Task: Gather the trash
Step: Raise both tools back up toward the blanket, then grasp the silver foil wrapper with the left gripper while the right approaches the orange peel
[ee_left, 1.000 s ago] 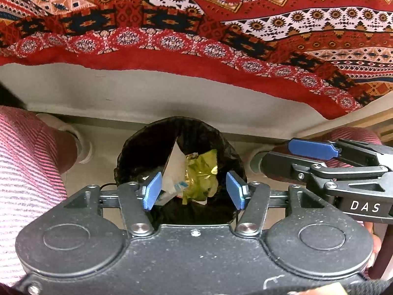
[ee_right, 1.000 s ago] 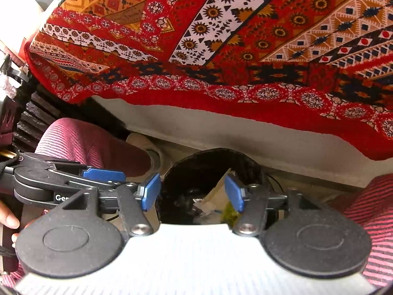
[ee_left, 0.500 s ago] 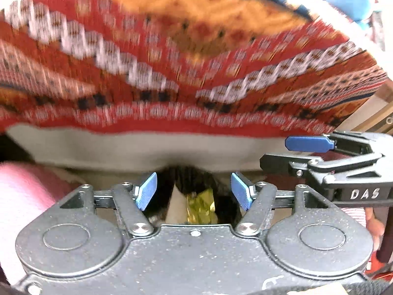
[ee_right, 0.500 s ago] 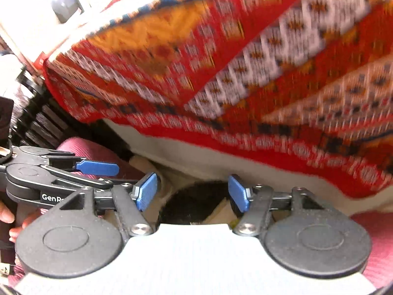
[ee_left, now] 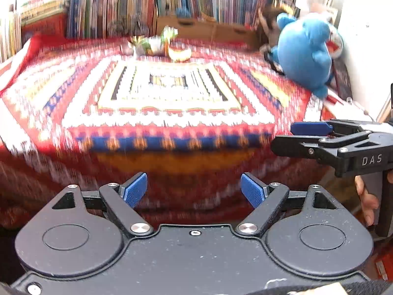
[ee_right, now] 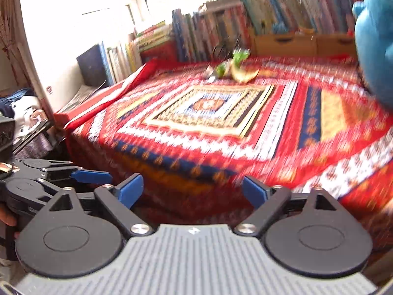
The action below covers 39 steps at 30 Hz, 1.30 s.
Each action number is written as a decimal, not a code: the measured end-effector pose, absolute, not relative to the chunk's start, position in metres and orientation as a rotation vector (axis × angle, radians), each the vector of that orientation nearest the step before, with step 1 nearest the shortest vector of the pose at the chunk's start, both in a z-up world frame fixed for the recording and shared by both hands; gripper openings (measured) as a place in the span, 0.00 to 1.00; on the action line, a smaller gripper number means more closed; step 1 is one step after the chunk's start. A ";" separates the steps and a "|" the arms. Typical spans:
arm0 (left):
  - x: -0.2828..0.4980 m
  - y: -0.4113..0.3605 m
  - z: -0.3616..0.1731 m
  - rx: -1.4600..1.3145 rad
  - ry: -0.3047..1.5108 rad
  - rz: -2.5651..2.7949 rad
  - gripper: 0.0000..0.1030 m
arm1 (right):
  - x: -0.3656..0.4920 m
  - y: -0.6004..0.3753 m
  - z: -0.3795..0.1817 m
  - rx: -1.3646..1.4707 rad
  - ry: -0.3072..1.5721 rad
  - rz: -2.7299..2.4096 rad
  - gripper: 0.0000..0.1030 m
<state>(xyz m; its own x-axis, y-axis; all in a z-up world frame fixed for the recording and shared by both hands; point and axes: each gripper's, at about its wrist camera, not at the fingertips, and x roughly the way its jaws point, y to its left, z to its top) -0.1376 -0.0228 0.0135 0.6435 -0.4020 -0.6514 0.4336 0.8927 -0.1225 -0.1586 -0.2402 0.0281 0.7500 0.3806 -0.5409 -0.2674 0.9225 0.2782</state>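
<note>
Crumpled green, silver and yellow wrappers [ee_left: 159,45] far back on red patterned tablecloth [ee_left: 169,93], before row of upright books [ee_left: 118,7], blue plush toy [ee_left: 304,51] right; left gripper [ee_left: 194,190] and right gripper [ee_right: 192,190] just widened, empty, nothing between.

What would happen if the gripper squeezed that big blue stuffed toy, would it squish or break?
The blue stuffed toy looks soft and plush, so it would probably squish, not break. It seems light for its size. It sits rounded at the patterned cloth's edge, so a push might topple it.
</note>
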 end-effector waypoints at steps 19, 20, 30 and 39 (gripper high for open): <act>0.006 -0.016 0.062 -0.088 0.595 -0.322 0.81 | -0.052 -0.271 0.065 0.154 0.562 0.238 0.90; 0.020 -0.016 0.060 -0.093 0.593 -0.304 0.81 | -0.044 -0.270 0.065 0.151 0.558 0.237 0.90; 0.143 -0.014 0.047 -0.204 0.614 -0.213 0.78 | 0.038 -0.248 0.055 0.081 0.577 0.237 0.90; 0.244 -0.009 0.018 -0.380 0.703 -0.143 0.58 | 0.115 -0.243 0.030 0.107 0.645 0.217 0.91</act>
